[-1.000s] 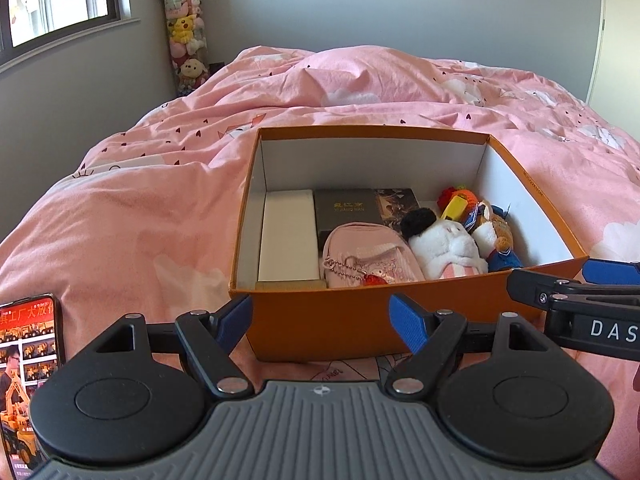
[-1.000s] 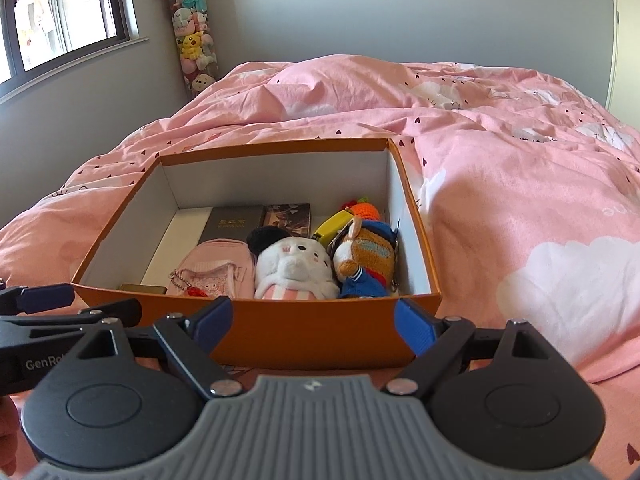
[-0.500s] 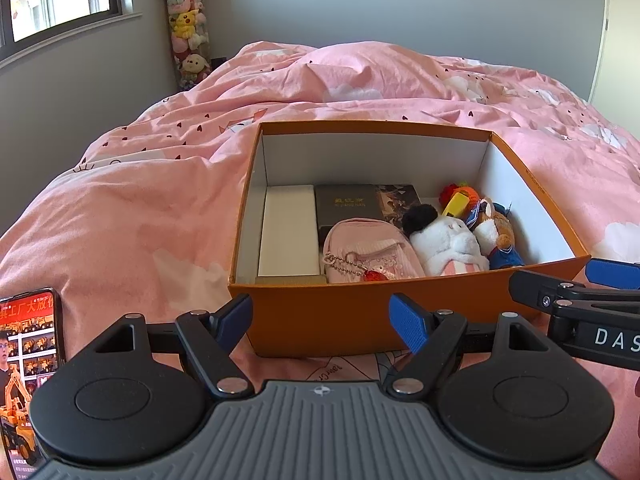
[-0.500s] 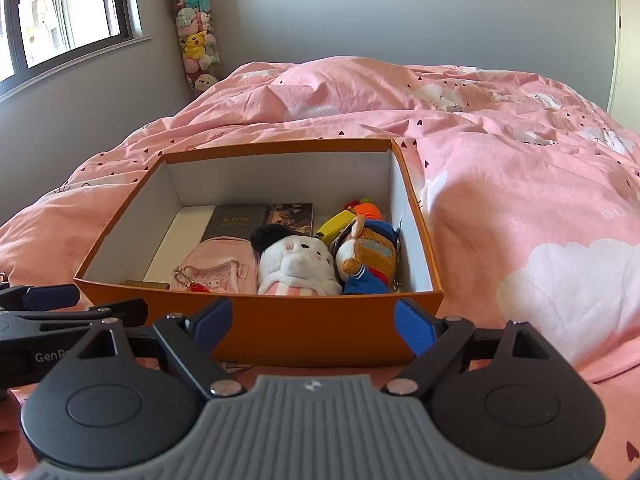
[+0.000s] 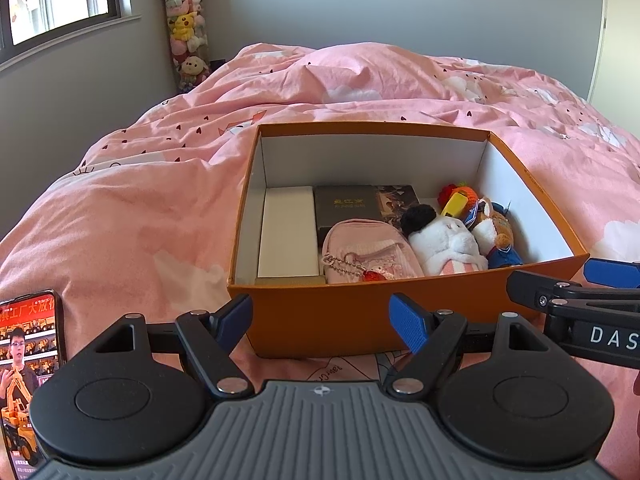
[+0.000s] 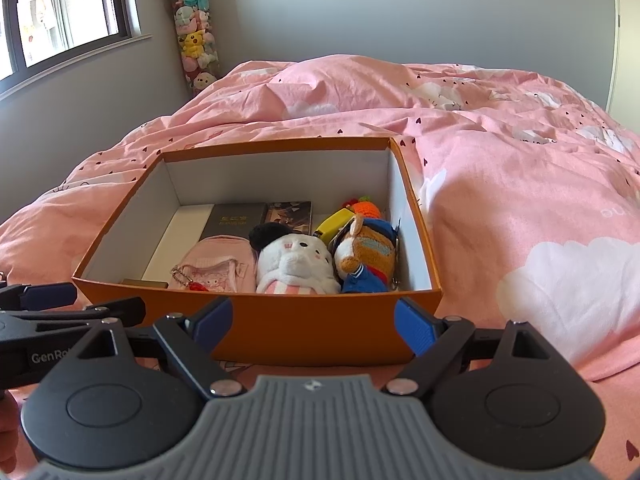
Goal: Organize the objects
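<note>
The box (image 5: 320, 320) sits on the bed (image 5: 132, 216) already packed (pouch (image 5: 370, 248), plush (image 5: 448, 246), books (image 5: 346, 206)), both the left gripper (image 5: 321, 322) and right gripper (image 6: 313, 326) hang wide and empty before it, so little looks left bar the phone (image 5: 28, 360).

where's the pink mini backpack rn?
In the orange box, near its front wall: the pink mini backpack lies between the white flat box on its left and the white plush on its right. Same spot in the right wrist view.
</note>
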`<state>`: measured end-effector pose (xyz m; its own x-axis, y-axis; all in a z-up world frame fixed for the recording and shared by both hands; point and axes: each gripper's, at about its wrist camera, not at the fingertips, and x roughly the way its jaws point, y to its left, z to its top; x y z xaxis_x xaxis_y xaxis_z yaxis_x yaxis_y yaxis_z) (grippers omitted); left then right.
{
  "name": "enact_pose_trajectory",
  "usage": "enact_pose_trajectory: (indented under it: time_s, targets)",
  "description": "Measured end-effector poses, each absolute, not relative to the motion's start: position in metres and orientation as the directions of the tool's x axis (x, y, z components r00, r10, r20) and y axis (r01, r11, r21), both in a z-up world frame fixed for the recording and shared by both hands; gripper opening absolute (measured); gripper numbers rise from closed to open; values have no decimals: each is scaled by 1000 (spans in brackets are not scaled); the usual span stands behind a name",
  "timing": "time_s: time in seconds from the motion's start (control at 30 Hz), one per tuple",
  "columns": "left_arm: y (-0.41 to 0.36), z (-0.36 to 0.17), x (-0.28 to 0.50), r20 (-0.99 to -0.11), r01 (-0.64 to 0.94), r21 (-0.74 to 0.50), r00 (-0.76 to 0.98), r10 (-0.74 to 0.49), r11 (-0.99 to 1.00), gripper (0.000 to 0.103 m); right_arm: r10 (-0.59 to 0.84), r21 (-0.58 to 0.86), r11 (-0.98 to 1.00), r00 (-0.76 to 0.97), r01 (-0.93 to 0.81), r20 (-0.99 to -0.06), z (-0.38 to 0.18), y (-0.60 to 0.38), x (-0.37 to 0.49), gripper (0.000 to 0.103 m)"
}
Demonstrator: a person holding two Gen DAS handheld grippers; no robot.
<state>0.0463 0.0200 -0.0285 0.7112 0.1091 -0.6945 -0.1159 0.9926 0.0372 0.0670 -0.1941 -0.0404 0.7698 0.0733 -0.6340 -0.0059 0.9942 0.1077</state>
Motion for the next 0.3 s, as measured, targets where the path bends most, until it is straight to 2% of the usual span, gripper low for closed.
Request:
enact_pose_trajectory:
  time_s: [0.3]
  targets:
    - [19, -28, 44, -690, -115, 41, 715, 111, 993, 91, 72, 106, 994, 768, -5, -636, -40, -194, 67, 89]
